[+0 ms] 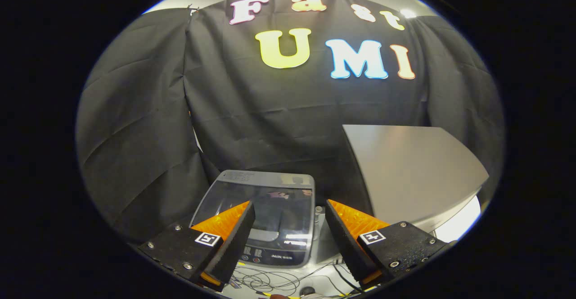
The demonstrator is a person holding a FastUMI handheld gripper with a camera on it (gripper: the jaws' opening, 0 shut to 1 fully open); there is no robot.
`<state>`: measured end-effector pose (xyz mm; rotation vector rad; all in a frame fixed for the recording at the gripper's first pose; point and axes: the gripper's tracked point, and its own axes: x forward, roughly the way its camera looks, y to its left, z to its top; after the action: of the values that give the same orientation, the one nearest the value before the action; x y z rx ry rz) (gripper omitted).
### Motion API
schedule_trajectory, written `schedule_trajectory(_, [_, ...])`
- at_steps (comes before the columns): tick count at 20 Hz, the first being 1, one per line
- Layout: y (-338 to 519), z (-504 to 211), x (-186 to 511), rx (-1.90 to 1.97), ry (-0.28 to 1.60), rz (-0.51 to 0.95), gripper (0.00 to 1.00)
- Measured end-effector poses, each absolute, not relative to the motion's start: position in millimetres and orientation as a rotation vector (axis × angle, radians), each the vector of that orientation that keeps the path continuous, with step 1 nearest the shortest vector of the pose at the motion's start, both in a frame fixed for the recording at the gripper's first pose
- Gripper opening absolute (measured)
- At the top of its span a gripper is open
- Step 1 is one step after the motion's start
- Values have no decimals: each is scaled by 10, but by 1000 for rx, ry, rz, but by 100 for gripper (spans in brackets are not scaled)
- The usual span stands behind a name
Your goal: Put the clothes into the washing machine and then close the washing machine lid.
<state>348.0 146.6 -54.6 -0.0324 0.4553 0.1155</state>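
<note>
1. Black cloth (279, 123) is hanging in creased folds as the booth's wall, filling the background behind everything, with a pale ceiling showing above its top edge
2. Standing to the right of the scene, a grey bench (414, 173) is showing its smooth top, its near corner reaching toward the right finger
3. Below and ahead of the fingers, the washing machine (265, 213) is sitting low, seen from above at a slant; its clear lid (270, 200) is lying closed over the tub and throwing back reflections, with a grey control strip along its near edge
4. What lies under the lid is too dim and glare-covered to tell, and no garment can be made out in the claw
5. The claw (289, 209) is hanging released, its two fingers spread wide apart and gripping nothing, with the machine's lid showing in the gap between them
6. Each finger is pointing forward and slightly downward toward the machine, the left one crossing over the lid's left part and the right one lying just beside the machine's right edge, so the claw is being held above and in front of the machine without touching it
7. A tangle of thin cables (270, 281) is lying on a pale surface just under the fingers, in front of the machine
</note>
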Motion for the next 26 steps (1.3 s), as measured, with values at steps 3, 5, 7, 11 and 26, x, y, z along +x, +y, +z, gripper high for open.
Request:
schedule_trajectory(3, [1131,-433,2976,-80,374,94,96])
schedule_trajectory(5, [935,-474,2606,-112,355,73,96])
schedule_trajectory(7, [821,-479,2233,-139,328,60,96])
schedule_trajectory(11, [814,-376,1557,-166,244,73,97])
schedule_trajectory(26, [750,-105,355,-114,115,50,97])
